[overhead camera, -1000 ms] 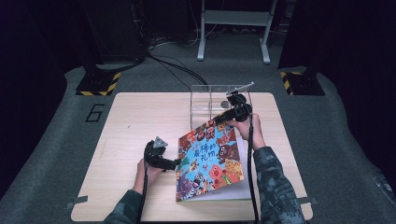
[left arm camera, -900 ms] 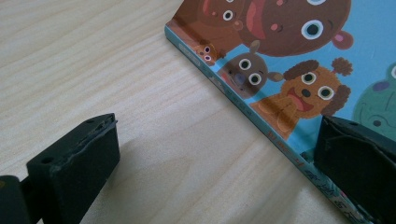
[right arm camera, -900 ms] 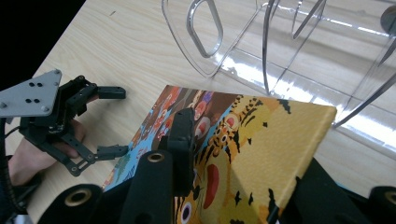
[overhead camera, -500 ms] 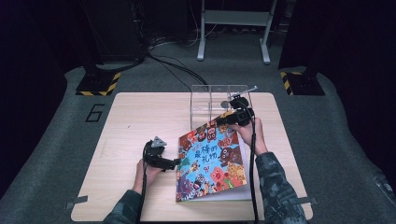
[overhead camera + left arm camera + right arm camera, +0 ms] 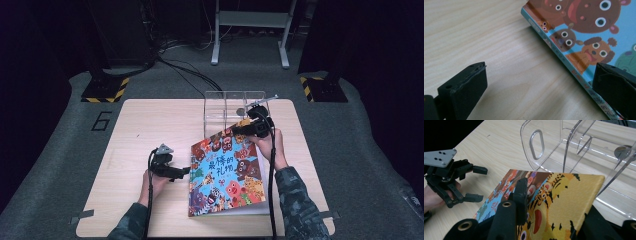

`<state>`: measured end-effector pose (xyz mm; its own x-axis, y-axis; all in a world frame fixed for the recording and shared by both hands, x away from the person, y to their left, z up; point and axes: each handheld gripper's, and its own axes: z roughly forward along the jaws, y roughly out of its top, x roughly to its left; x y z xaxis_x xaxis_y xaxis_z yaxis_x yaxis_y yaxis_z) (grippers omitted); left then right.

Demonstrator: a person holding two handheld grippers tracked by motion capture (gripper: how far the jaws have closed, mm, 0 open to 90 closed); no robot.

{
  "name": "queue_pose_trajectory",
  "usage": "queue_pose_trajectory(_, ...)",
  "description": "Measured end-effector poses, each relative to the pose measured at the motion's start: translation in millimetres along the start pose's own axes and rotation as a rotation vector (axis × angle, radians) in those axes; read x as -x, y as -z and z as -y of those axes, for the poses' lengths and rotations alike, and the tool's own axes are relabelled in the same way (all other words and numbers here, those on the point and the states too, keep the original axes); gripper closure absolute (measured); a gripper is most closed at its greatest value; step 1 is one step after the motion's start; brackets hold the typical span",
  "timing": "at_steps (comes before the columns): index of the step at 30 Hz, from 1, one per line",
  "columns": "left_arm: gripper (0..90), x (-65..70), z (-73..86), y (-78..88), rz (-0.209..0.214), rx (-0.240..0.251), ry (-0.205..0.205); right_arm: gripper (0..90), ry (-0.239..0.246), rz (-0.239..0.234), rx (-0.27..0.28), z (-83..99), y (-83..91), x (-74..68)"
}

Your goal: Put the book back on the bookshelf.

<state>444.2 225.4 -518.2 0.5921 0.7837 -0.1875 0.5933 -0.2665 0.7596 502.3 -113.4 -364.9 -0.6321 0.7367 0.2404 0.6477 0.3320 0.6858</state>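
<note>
- Partly hidden, the picture book (image 5: 226, 175) has its far corner covered by the right gripper (image 5: 239, 129) in the high view; in the right gripper view that gripper's own jaws cut off the lower cover (image 5: 554, 202), and in the left gripper view the book (image 5: 584, 37) runs off the top and right edges.
- Writing: large characters are printed on the blue cover in the high view, too small to read with any certainty; a grey "6" (image 5: 102, 120) is marked on the floor beside the table (image 5: 150, 125).
- Containers: a clear acrylic rack (image 5: 234, 105) with upright dividers stands at the table's far edge, just behind the book; a small round dark thing (image 5: 240, 111) sits in it – what it is I cannot tell.
- Right gripper – jaws clamped on the book's far corner, which is tilted up off the table.
- Left gripper (image 5: 186, 171) – jaws apart, at the book's left edge; one jaw over the table, one over the cover; nothing gripped.
</note>
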Motion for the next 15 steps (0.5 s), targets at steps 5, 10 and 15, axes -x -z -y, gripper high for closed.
queue_pose_trajectory(5, 0.0, -0.8, -6.2, 1.3, 0.016, 0.003, 0.010, 66.9, 0.025, 0.011, 0.049, 2.2, 3.5, -6.6)
queue_pose_trajectory(10, 0.0, -1.2, -14.2, 3.0, 0.028, 0.014, 0.012, 66.8, 0.043, 0.016, 0.096, 4.3, 6.8, -13.3)
queue_pose_trajectory(15, 0.0, -1.8, -21.5, 3.4, 0.060, 0.013, 0.029, 66.8, 0.037, 0.029, 0.120, 7.5, 10.2, -17.1)
